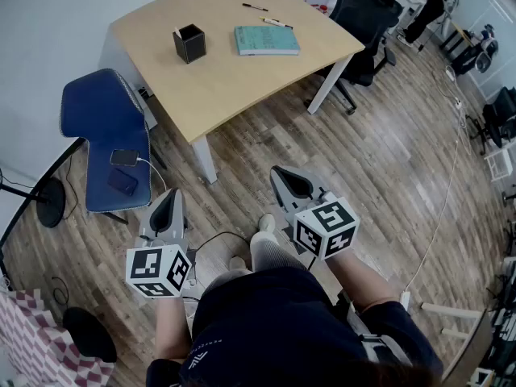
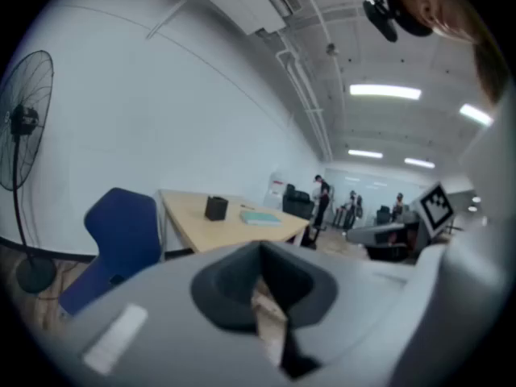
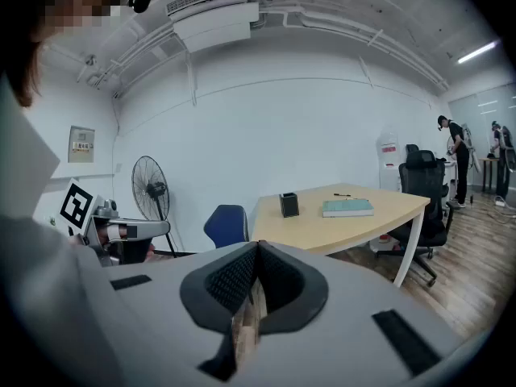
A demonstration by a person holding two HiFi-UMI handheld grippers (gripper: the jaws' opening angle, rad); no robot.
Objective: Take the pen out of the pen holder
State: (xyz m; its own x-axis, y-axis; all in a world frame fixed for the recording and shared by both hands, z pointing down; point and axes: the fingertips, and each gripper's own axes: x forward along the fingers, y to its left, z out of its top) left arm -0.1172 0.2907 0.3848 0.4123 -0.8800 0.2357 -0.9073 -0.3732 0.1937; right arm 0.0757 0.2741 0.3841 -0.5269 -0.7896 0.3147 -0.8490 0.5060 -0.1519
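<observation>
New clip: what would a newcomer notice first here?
The left gripper and right gripper, each with a marker cube, are shut and empty, well short of the table. On it are a black pen holder and a teal book; a blue chair stands beside.

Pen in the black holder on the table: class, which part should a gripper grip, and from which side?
Grip the pen by the short white end standing above the rim of the pen holder; its walls hide the rest. Probably best from above, jaws either side of the shaft, lifting straight up, since the holder opens only upward.
</observation>
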